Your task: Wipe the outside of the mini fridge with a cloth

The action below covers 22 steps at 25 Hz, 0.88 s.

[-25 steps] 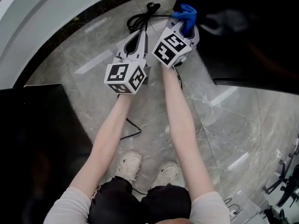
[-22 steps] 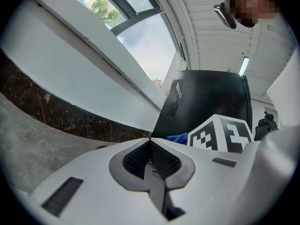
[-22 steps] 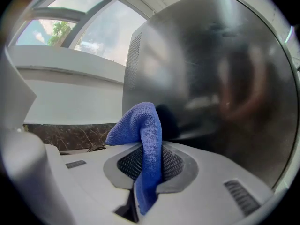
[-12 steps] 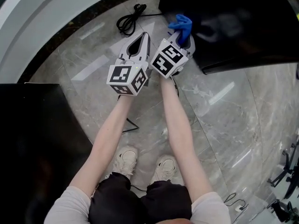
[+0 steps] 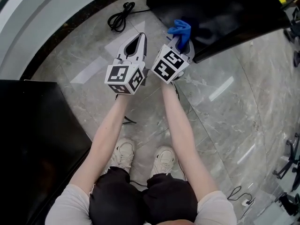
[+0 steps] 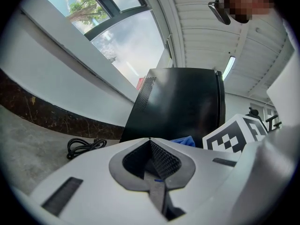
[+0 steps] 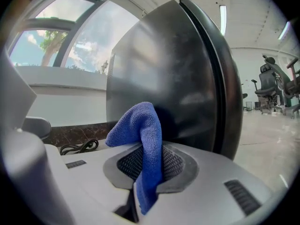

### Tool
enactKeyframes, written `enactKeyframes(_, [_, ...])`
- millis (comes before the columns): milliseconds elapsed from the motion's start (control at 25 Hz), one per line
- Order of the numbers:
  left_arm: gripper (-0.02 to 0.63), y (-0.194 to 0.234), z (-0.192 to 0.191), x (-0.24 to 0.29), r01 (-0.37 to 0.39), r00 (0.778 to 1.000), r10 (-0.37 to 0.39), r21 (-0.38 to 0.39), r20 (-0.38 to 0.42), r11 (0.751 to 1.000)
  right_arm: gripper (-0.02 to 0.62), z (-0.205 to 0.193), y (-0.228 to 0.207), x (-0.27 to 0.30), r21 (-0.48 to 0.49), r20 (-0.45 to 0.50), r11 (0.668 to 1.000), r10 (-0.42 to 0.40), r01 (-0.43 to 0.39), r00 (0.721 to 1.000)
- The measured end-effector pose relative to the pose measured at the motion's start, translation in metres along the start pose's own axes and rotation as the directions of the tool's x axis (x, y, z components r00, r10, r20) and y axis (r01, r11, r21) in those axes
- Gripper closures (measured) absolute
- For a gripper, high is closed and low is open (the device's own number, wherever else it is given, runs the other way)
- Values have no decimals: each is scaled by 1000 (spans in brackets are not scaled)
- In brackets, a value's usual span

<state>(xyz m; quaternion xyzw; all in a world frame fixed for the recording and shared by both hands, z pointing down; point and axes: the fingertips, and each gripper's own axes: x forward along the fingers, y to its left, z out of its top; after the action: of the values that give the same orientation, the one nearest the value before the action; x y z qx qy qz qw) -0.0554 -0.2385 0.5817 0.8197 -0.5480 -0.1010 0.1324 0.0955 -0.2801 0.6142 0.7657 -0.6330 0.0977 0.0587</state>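
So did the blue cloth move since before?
Yes. The blue cloth in the right tool has gone right, away from the coiled cable and further across the black fridge.

Mini fridge (image 5: 225, 13) blocks fwd-right, coiled cable (image 5: 119, 15) on floor (image 5: 220, 125) fwd-left, open gap btwn them.

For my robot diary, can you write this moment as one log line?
right gripper: shut on blue cloth | left gripper: shut, empty | mini fridge: just ahead of cloth
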Motion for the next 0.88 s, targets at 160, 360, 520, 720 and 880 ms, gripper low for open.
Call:
enactKeyframes(160, [601,-14,-1,-8,18,1000,-18,7,-8,1000,515,-1,-21,-12,-4,-2,1000,-21,21,1000])
enactKeyframes(360, [601,-31,-5,-17,44,999,-44,13,-29,999,515,-4,-44,-34,-30,-26,999,-34,33,999])
enactKeyframes(520, [601,-39,-3,-18,60,998,-59,15,-28,998,515,-6,-58,-43,-48,-36,998,-45,44,998])
enactKeyframes(720, [601,-49,0,-19,72,997,-72,17,-24,997,515,-9,-73,-53,-59,-32,996,-61,59,998])
enactKeyframes(880, [601,-51,1,-19,73,997,-73,12,-17,997,515,-14,-92,-58,-49,-41,995,-90,88,995])
